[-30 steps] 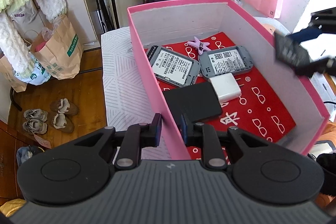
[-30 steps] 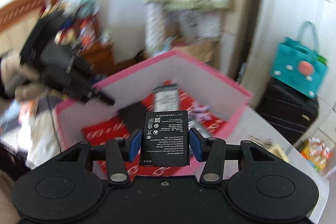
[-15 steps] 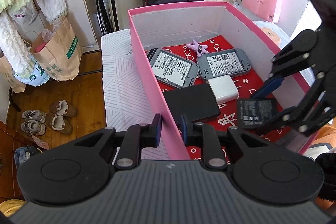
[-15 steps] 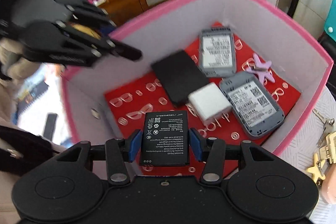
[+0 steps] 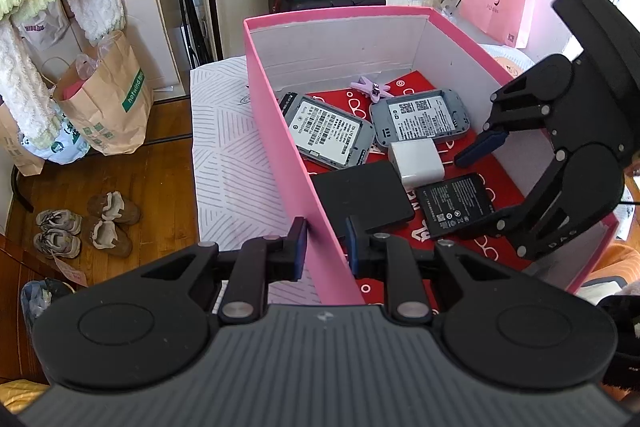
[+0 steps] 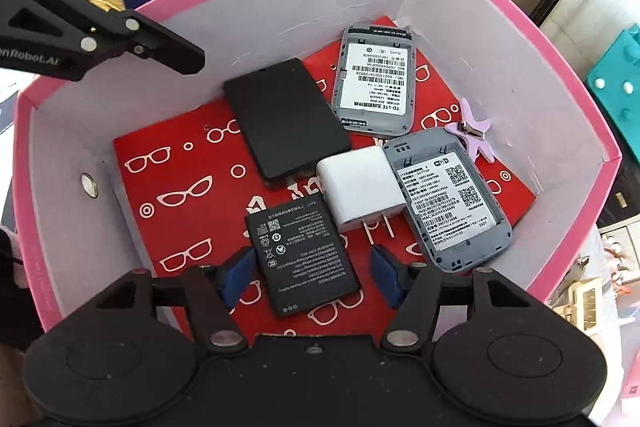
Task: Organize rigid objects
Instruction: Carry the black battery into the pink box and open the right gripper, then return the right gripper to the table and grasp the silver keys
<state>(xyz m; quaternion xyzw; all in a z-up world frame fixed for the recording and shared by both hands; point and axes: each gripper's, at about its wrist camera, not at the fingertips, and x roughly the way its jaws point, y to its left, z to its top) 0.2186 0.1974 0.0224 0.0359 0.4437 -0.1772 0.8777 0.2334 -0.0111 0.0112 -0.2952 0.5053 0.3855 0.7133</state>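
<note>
Battery (image 6: 302, 259), flat, black and label-up, lies on the red liner (image 6: 168, 163) at six o'clock in the right wrist view, between the right gripper (image 6: 312, 277)'s opening jaws, pads clear of it. It looks stiff, light and smooth; its long edges are the likely hold. At one o'clock sit the white charger (image 6: 360, 187) and a grey router shell (image 6: 452, 203); at twelve, the black cover (image 6: 286, 121) and a second shell (image 6: 376, 79). Bare liner at nine o'clock leaves room. The left gripper (image 5: 326, 243) is clenched on the pink box's wall (image 5: 280, 131).
</note>
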